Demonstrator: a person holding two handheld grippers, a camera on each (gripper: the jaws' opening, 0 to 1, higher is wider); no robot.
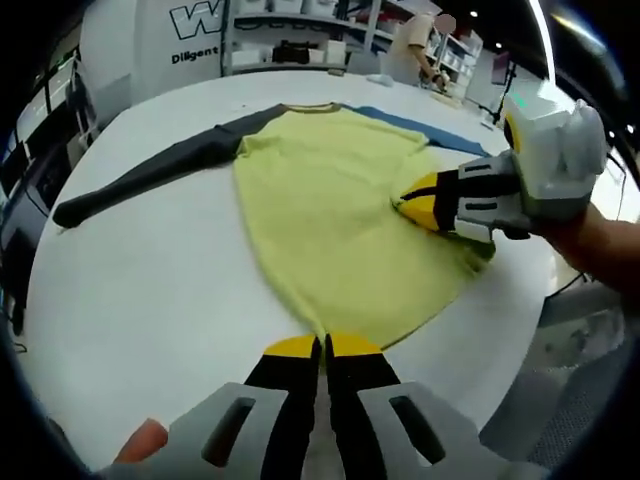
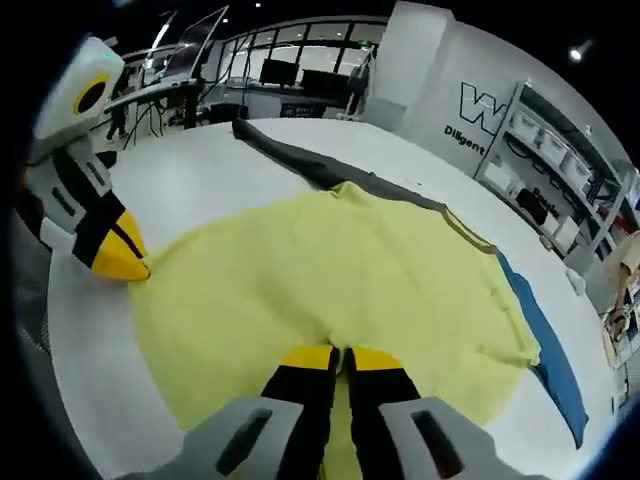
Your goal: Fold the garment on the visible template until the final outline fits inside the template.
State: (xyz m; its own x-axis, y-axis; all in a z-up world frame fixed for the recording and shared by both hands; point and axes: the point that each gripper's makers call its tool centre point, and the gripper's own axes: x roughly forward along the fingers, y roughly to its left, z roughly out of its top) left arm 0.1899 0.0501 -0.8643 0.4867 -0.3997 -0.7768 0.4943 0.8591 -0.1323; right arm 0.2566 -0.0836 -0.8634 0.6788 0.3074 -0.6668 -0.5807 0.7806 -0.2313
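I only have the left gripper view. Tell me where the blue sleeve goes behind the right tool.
Observer: In the right gripper view, the blue sleeve lies flat, running on past the yellow garment.
Operator: Report the right tool's jaws.
Observer: The right tool has its jaws together, pinching yellow cloth.
Operator: Now my left tool, from that side.
Observer: The left tool tip sits on the garment's corner, low on the table.
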